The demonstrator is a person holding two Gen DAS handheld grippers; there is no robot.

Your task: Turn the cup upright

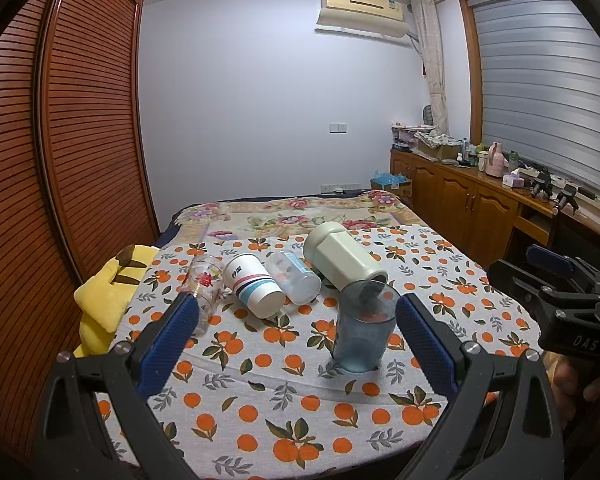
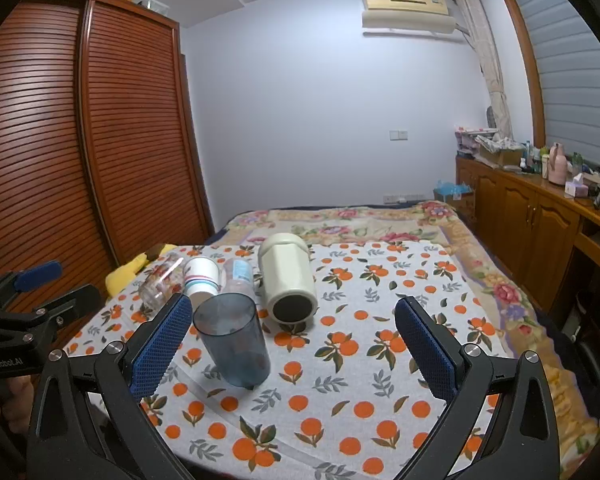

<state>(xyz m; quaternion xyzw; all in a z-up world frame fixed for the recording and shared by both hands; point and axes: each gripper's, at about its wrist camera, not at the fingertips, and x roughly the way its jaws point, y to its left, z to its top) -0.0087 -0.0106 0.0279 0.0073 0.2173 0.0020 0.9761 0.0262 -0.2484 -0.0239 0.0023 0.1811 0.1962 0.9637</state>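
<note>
A translucent blue cup (image 1: pixel 363 328) stands upright, mouth up, on the orange-print cloth (image 1: pixel 284 396); it also shows in the right wrist view (image 2: pixel 233 338). Behind it several cups lie on their sides: a cream mug (image 1: pixel 342 258), a clear plastic cup (image 1: pixel 294 282), a striped paper cup (image 1: pixel 254 286) and a flowered glass (image 1: pixel 202 284). My left gripper (image 1: pixel 296 344) is open, the blue cup just inside its right finger, untouched. My right gripper (image 2: pixel 294 344) is open and empty, the blue cup near its left finger.
A yellow plush toy (image 1: pixel 104 300) lies at the cloth's left edge. A wooden wardrobe (image 1: pixel 60 140) stands left, a cluttered wooden sideboard (image 1: pixel 480 196) right. The floral bedspread (image 1: pixel 292 212) extends beyond the cloth. The cream mug (image 2: pixel 288 276) lies mouth toward the right wrist camera.
</note>
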